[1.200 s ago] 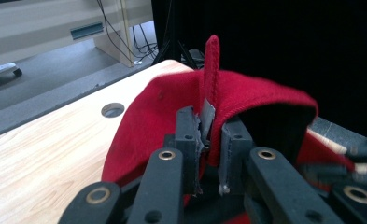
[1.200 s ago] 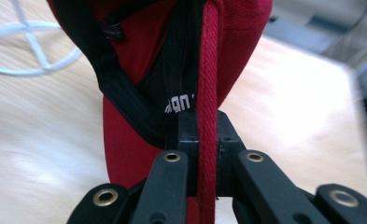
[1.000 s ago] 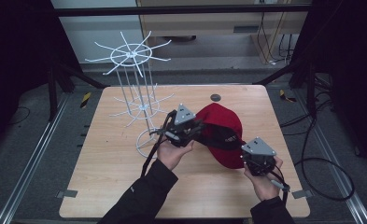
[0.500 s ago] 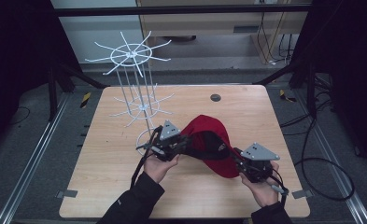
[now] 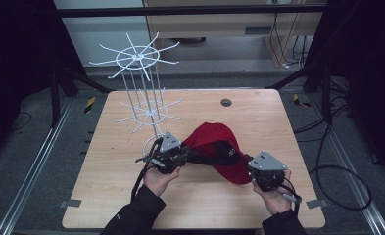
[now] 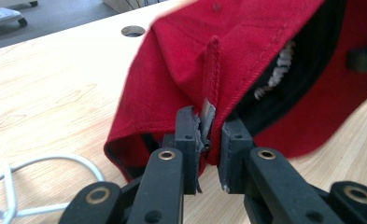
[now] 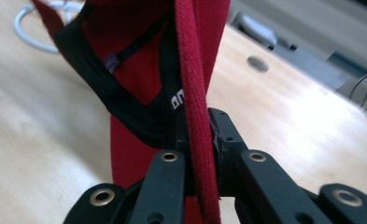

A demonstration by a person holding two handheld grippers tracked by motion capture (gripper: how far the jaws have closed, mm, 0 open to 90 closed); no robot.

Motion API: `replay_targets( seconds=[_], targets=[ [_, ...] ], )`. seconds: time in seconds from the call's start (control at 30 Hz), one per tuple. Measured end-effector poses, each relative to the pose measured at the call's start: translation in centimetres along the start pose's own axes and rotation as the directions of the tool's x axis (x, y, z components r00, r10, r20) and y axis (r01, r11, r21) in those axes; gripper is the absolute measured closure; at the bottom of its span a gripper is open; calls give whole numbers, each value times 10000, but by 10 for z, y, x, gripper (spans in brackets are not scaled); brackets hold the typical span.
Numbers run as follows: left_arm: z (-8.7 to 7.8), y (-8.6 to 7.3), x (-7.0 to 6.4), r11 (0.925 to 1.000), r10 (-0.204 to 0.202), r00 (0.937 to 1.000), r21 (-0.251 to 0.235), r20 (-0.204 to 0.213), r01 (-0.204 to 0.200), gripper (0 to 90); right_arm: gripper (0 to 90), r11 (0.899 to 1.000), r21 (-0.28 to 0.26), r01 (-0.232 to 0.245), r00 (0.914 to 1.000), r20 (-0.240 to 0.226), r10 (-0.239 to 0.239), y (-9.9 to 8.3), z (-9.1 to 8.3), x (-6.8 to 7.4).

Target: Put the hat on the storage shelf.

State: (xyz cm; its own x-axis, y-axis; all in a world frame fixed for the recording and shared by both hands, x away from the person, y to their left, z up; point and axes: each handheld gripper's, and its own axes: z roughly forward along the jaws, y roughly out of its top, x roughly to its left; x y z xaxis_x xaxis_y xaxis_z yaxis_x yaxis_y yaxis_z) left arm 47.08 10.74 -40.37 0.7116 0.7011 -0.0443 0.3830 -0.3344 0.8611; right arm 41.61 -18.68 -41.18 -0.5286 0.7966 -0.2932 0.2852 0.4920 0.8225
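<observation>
**Red cap drawn toward the person, held at both ends**

While both grippers hold it, the red cap [image 5: 218, 147] hangs between them over the near half of the bench [image 5: 258, 112], well apart from the white wire rack [image 5: 146, 103] that stands at the far left. Compared with one second ago, the cap and both hands have come closer to the person's edge of the bench, and the cap has turned: its black inner band now faces up and toward the person, where before the red crown was on top.

The left gripper [image 6: 208, 140] is closed narrowly on the back of the cap, with the small strap and its metal end pressed between the jaws. The right gripper [image 7: 197, 135] is also closed, on the thick red edge of the brim [image 7: 193, 70], which runs upright between its jaws. In the high view the left gripper [image 5: 173, 155] is at the left end of the cap and the right gripper [image 5: 258, 171] at its lower right end, so the fabric is stretched between them.

My judgement is that the cap is being opened and turned so it can go on one arm of the rack. The move away from the rack suggests this is a step of preparation, not yet the hanging. The hold on the strap is thin, and it may slip if the cap is pulled harder.
</observation>
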Motion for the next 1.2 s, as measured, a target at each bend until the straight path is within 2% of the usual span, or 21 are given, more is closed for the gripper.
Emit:
replay_targets(
  seconds=[0.1, 0.17, 0.3, 0.43, 0.53, 0.73, 0.87, 0.93, 0.97, 1.0, 1.03, 1.1, 1.13, 1.2],
  targets=[
    [2, -2, -1, 9999, 54, 10000, 107, 11, -54, 799, 819, 9996, -271, 68, 10000, 57, -67, 6, -1, -7],
    [1, -6, -2, 9998, 38, 10000, 193, 8, -39, 799, 803, 9997, -248, -46, 9999, -166, 42, 5, -2, -11],
    [-2, -18, -2, 9989, 61, 10000, 465, 31, -63, 799, 765, 9988, -389, -296, 9973, -680, 269, -4, -7, -10],
    [-5, -34, -2, 9967, 165, 9997, 788, 157, -177, 799, 732, 9933, -878, -753, 9910, -1171, 648, -12, -16, -8],
    [-9, -44, -4, 9956, 180, 9994, 913, 296, -206, 798, 706, 9923, -986, -749, 9875, -1457, 601, -15, -22, -4],
    [-17, -54, -7, 9938, 288, 9989, 1067, 378, -327, 798, 608, 9901, -996, -991, 9709, -2277, 743, -18, -33, 8],
    [-23, -58, -8, 9929, 374, 9985, 1118, 387, -415, 798, 558, 9855, -945, -1406, 9522, -2854, 1085, -15, -39, 11],
    [-25, -61, -8, 9927, 381, 9985, 1132, 381, -422, 798, 543, 9807, -953, -1706, 9393, -3163, 1327, -12, -41, 11],
    [-26, -62, -8, 9926, 351, 9987, 1148, 381, -393, 798, 538, 9769, -985, -1896, 9284, -3418, 1457, -10, -42, 11],
    [-27, -63, -8, 9924, 361, 9986, 1164, 375, -403, 798, 536, 9745, -1018, -1999, 9222, -3555, 1521, -8, -42, 11],
    [-28, -64, -8, 9923, 333, 9988, 1181, 369, -374, 798, 536, 9687, -1064, -2244, 9068, -3867, 1676, -5, -43, 12],
    [-30, -66, -8, 9923, 315, 9987, 1181, 403, -360, 798, 541, 9599, -1146, -2558, 8861, -4247, 1854, 1, -44, 12],
    [-30, -67, -8, 9924, 314, 9986, 1176, 420, -361, 798, 559, 9571, -1196, -2639, 8816, -4326, 1890, 4, -44, 13],
    [-32, -68, -8, 9923, 365, 9984, 1166, 432, -413, 798, 603, 9536, -1215, -2754, 8846, -4204, 2019, 8, -43, 13]
  ],
)
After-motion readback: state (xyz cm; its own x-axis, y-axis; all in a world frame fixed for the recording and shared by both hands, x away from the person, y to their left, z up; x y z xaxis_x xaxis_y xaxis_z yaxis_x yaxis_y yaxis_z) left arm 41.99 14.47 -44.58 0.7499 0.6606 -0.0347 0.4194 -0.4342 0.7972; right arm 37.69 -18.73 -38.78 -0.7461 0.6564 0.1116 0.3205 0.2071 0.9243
